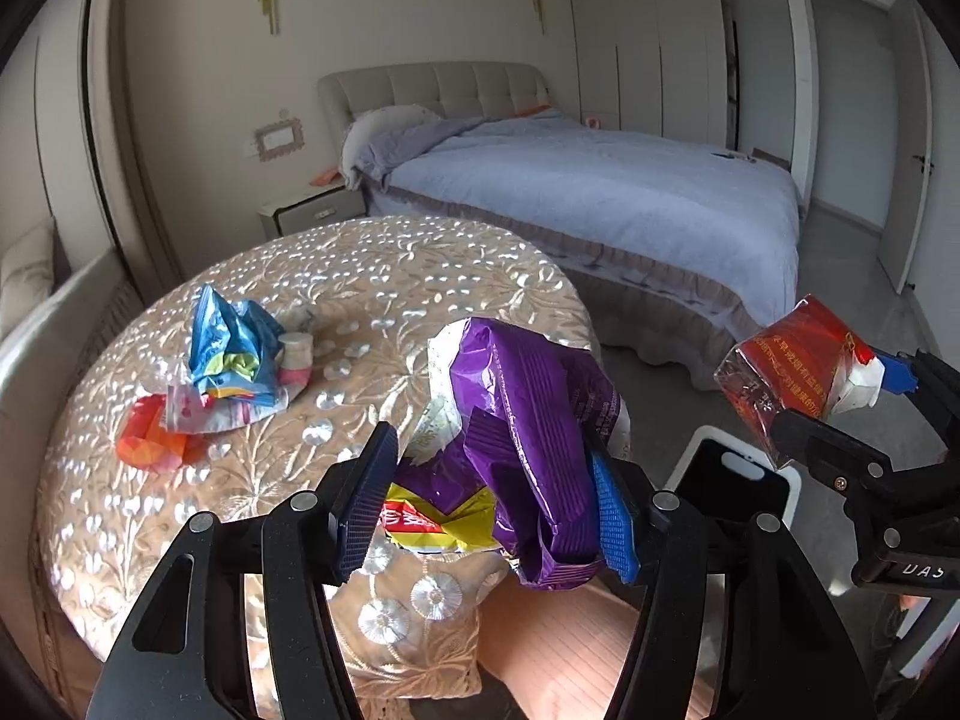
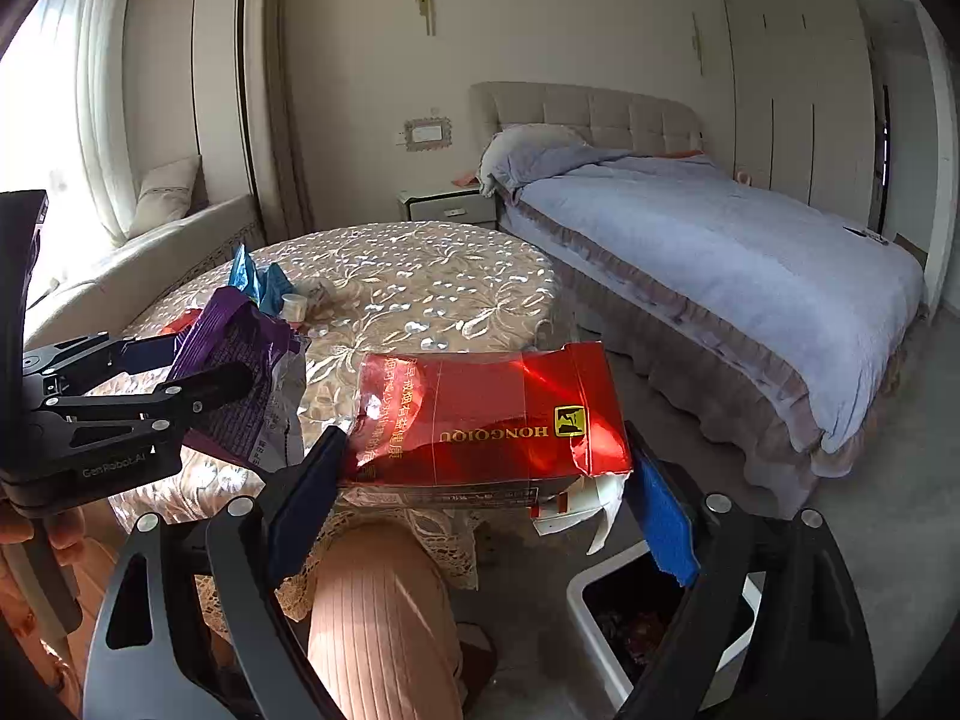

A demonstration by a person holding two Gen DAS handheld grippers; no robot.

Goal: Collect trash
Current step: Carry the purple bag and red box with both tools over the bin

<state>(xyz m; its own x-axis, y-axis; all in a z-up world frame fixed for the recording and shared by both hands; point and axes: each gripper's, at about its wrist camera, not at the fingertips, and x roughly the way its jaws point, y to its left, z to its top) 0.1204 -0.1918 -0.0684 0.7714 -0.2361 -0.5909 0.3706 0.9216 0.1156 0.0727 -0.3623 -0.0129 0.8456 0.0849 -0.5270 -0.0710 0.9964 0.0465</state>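
Over the near edge of the round table [image 1: 372, 276], draped in a glossy beige cloth embroidered with silver flowers, the left gripper [image 1: 486, 510] is clamped on a crumpled purple foil snack wrapper [image 1: 528, 420] with ribbed folds, its ridged blue pads [image 1: 612, 516] pressing the creased film. Beside it, the right gripper [image 2: 486, 480] is clamped end to end on a flattened red cigarette carton [image 2: 498, 414], shiny, printed in gold and torn at one corner, above a white rectangular trash bin [image 2: 600, 654] with a dark liner. Farther back on the cloth lie a crinkled blue plastic bag [image 1: 231, 348], an orange wrapper [image 1: 150, 438] and a small white cup [image 1: 295, 354].
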